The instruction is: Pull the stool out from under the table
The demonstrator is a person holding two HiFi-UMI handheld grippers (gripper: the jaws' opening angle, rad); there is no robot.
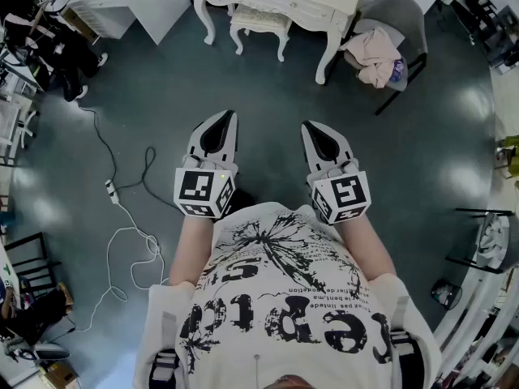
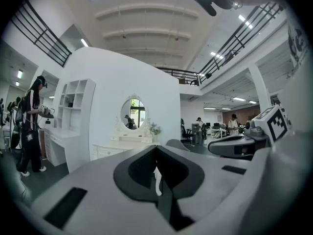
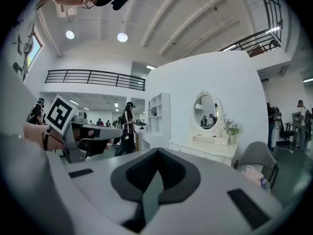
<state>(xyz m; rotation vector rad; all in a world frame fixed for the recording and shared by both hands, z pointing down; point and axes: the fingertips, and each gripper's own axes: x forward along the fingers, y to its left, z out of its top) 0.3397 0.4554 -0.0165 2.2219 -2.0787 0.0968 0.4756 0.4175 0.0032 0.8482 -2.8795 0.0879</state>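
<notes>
Two grippers sit in the middle of the head view, side by side and aimed toward the top of the frame. These are the left gripper [image 1: 224, 117] and the right gripper [image 1: 310, 126], each with its jaws together on nothing. At top centre the white stool [image 1: 259, 21] stands tucked under the white bench [image 1: 302, 6], well apart from both grippers. A grey chair [image 1: 401, 14] carrying a pink cloth [image 1: 369, 55] is at upper right. A white cable [image 1: 122, 233] lies on the dark floor [image 1: 268, 87] at left.

Left gripper view: the jaws meet, empty. The bench and its oval mirror [image 2: 133, 114] are left of centre, and a person [image 2: 30, 126] stands at far left.

Right gripper view: the jaws are closed, empty. The bench is right of centre and the chair lower right.
</notes>
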